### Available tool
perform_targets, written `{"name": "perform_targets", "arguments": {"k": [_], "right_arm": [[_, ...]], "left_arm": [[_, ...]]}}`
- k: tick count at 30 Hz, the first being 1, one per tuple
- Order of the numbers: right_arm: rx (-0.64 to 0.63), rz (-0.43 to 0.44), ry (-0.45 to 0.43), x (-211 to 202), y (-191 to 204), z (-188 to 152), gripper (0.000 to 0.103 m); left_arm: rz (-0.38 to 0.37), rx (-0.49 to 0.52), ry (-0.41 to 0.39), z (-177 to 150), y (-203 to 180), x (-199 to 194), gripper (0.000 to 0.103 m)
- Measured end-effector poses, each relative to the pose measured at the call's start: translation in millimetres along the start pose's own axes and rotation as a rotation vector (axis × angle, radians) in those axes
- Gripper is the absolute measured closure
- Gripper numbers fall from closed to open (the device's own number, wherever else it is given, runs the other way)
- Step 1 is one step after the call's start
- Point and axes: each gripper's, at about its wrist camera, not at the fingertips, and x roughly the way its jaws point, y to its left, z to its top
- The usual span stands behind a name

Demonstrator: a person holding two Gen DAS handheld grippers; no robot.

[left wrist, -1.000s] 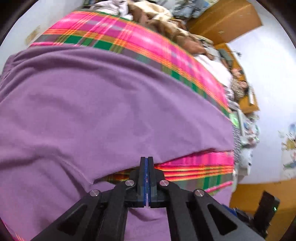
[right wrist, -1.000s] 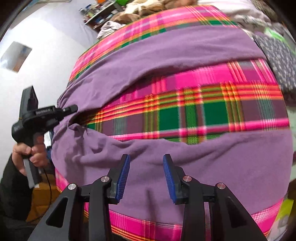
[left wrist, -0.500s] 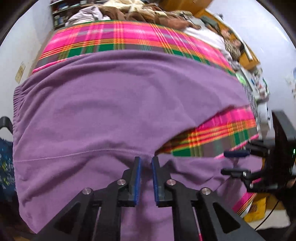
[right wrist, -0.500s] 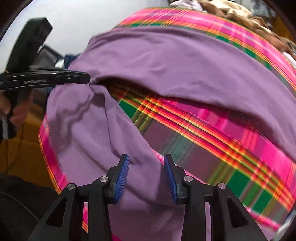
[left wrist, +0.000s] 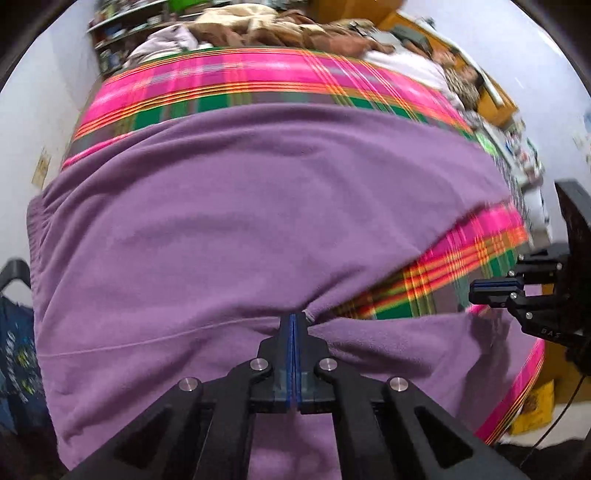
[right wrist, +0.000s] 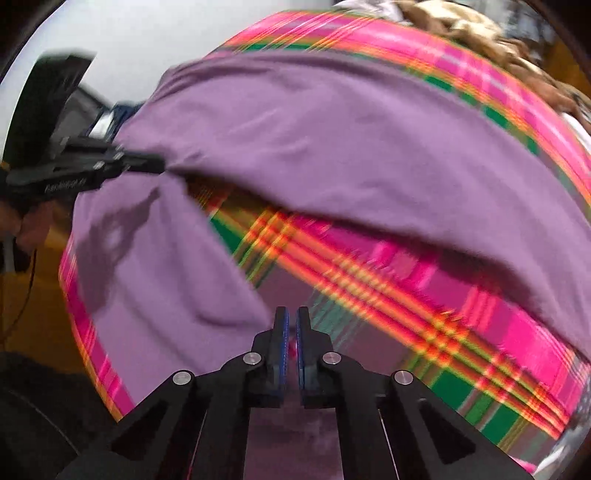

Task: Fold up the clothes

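Left tool [left wrist: 293,321]: jaws pressed together, blue pads meeting, with a puckered fold of the purple fleece garment [left wrist: 240,206] pinched at the tips, right at the notch where the cloth splits into two parts. In the right wrist view the same tool [right wrist: 155,164] enters from the left edge, tip buried in bunched fabric, with the person's hand [right wrist: 26,221] gripping its handle.

Right tool [right wrist: 291,325]: jaws have just been closing and now stand nearly together, a thin gap left between the blue pads. Tips sit at the edge of the nearer purple part, over the plaid; whether any cloth is caught between the pads cannot be told, frame is blurred there. In the left wrist view this tool [left wrist: 491,290] shows at the right edge, pads together, beside the garment's edge.

The garment lies spread on the pink, green and orange plaid blanket [left wrist: 258,77] covering a bed. A wedge of plaid shows between the two purple parts.

Farther off: a heap of brown and beige fabric [left wrist: 258,26] past the blanket. White wall [left wrist: 44,110] at left.
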Motion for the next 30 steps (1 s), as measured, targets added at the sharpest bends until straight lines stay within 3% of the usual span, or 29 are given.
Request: {"name": "perform_targets", "arguments": {"k": [6, 11, 16, 19, 22, 24, 30], "right_arm": [[0.041, -0.005, -0.023, -9.4, -10.7, -5.2, 0.096], [0.103, -0.021, -0.041, -20.2, -17.2, -17.8, 0.081], [0.186, -0.101, -0.047, -42.5, -37.7, -57.3, 0.079], [0.217, -0.137, -0.018, -49.8, -47.6, -82.8, 0.079], [0.250, -0.145, 0.013, -52.1, -55.6, -110.6, 0.079], [0.280, -0.143, 0.018, -53.1, -60.8, -125.0, 0.079], [0.422, -0.146, 0.010, -58.3, -88.8, -175.5, 0.079]], "left_arm": [[-0.026, 0.012, -0.044, -1.2, 2.0, -18.4, 0.103], [-0.016, -0.041, -0.040, 0.7, 14.3, -15.9, 0.103], [-0.033, -0.108, -0.050, 7.7, 24.6, -17.2, 0.103], [-0.087, -0.102, -0.075, 8.4, 18.2, -29.7, 0.103], [-0.151, -0.046, -0.066, 3.6, -3.0, -35.1, 0.103], [-0.211, 0.011, -0.028, -3.3, -32.5, -27.4, 0.103], [-0.298, 0.150, 0.097, -32.0, -123.0, 9.8, 0.103]]}}
